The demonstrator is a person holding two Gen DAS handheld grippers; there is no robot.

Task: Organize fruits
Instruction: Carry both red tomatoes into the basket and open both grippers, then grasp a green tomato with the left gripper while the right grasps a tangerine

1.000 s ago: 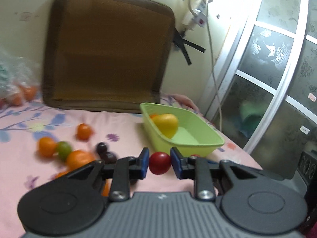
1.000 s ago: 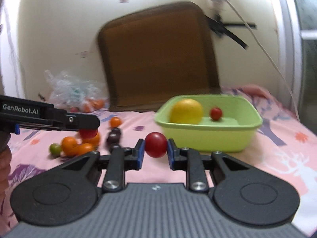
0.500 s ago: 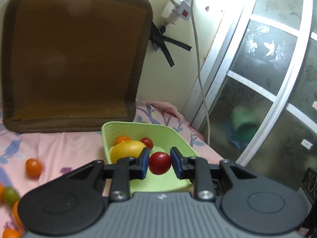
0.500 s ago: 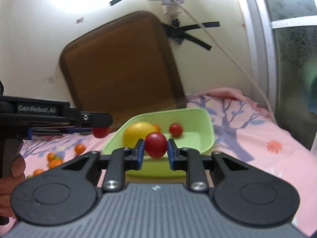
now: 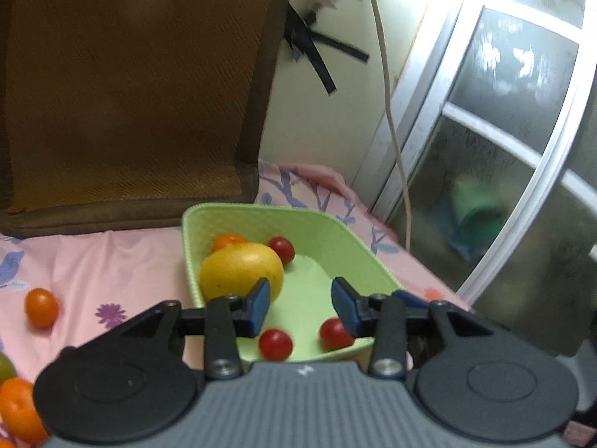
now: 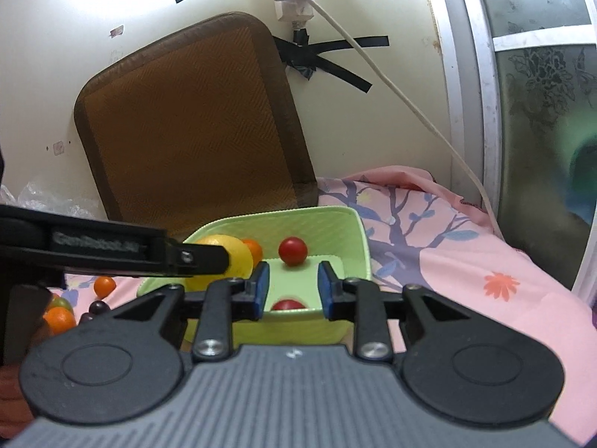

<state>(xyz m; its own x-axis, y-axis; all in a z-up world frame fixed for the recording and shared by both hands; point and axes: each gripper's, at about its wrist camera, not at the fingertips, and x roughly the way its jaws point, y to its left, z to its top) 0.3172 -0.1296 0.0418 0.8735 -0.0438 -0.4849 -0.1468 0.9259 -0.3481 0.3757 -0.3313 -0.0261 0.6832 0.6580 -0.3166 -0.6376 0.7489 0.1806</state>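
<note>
Both grippers hang over the near end of the green tray [image 5: 347, 231], and we are letting go. Our left gripper [image 5: 300, 304] is opening, its blue pads parted with nothing between them; below the gap two red cherry tomatoes lie on the tray floor, one [image 5: 275, 343] just under the left pad and the other [image 5: 335, 333] touching the near wall beside the right pad. Our right gripper [image 6: 291, 290] is opening too, its jaws a narrow way apart and clear of any fruit; a red cherry tomato [image 6: 286, 305] sits low in the tray directly beneath the gap, partly hidden by the near rim. Farther back in the tray we see a large yellow fruit [image 5: 241, 272] against the left wall, a small orange fruit [image 5: 228, 242] behind it, and another red cherry tomato [image 5: 281, 249] just beside both. In the right wrist view our left gripper crosses in from the left, its tip in front of the yellow fruit. Loose fruit lies on the pink floral bedsheet [image 5: 112, 261] left of the tray: an orange one [image 5: 41, 307] near, others at the lower left edge. A brown cushion [image 5: 134, 86] leans on the wall behind.
</note>
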